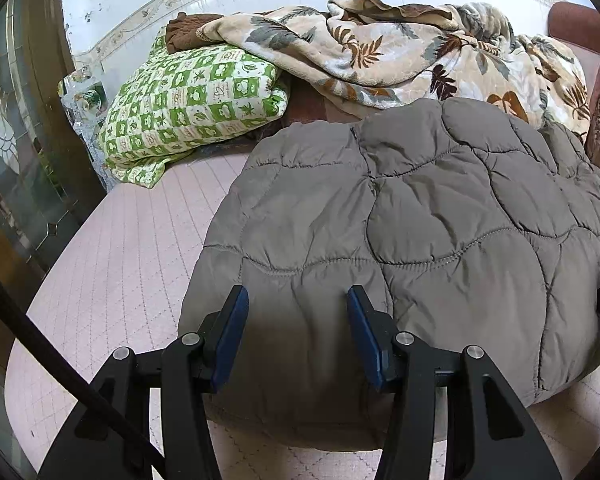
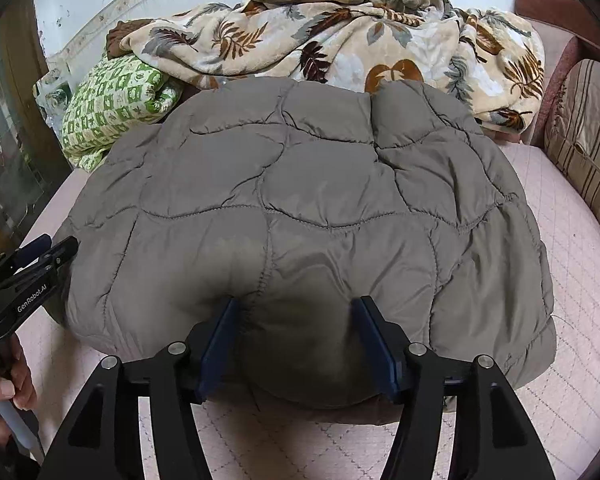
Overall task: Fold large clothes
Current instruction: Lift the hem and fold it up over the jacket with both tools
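A grey quilted puffer jacket (image 1: 420, 216) lies folded into a thick bundle on the pink quilted bed (image 1: 112, 264); it fills the right wrist view (image 2: 300, 208) too. My left gripper (image 1: 296, 300) is open, its blue-padded fingers (image 1: 234, 332) standing over the jacket's near left edge with nothing between them. My right gripper (image 2: 296, 312) is open over the jacket's near edge, fingers (image 2: 376, 344) spread either side of a bulge of fabric without pinching it. The left gripper also shows in the right wrist view (image 2: 48, 252), beside the jacket's left side.
A green-and-white checked quilt (image 1: 188, 108) and a beige leaf-print blanket (image 1: 400, 48) are piled at the bed's far end. A striped cushion (image 2: 584, 136) stands at the right. A glass-panelled door (image 1: 16, 152) is at the left.
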`<control>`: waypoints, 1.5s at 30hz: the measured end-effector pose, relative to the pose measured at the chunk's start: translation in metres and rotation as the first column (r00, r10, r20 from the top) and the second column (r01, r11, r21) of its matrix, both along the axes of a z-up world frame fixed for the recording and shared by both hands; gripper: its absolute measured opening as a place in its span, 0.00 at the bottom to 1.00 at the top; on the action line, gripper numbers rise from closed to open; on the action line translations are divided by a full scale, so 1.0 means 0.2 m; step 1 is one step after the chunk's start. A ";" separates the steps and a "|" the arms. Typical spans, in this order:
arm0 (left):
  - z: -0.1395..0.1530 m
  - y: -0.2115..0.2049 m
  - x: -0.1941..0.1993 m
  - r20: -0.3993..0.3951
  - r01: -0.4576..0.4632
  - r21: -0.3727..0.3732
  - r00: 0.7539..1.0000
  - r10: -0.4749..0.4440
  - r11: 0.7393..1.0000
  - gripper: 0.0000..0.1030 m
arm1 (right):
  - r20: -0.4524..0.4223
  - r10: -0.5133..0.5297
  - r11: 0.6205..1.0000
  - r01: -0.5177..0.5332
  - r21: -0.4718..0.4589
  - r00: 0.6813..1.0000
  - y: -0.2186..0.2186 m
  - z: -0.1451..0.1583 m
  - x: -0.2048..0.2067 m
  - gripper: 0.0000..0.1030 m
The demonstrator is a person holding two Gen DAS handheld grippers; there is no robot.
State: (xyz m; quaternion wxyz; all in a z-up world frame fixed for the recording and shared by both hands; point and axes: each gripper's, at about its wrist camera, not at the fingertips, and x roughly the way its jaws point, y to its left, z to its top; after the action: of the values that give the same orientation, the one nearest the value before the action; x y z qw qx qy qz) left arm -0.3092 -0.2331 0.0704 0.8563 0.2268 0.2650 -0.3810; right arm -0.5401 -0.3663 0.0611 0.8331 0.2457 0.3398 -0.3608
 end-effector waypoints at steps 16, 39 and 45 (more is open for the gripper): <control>-0.05 -0.02 0.00 0.011 0.007 0.029 1.000 -0.007 1.000 0.49 | -0.030 0.000 1.000 0.000 -0.003 1.000 -0.01 -0.04 0.02 0.73; -0.08 -0.05 -0.01 0.057 0.014 0.070 0.998 -0.018 0.997 0.50 | -0.042 0.006 1.000 -0.006 0.002 0.999 -0.03 -0.07 0.04 0.76; -0.09 -0.05 -0.02 0.059 0.013 0.071 0.998 -0.018 0.997 0.50 | -0.046 0.009 1.000 -0.008 0.002 0.999 -0.03 -0.08 0.04 0.76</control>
State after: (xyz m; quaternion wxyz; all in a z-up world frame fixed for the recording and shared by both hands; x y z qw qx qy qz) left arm -0.3129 -0.2433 0.0530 0.8523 0.2702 0.2508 -0.3711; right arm -0.5312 -0.3719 0.0451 0.8265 0.2367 0.3600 -0.3624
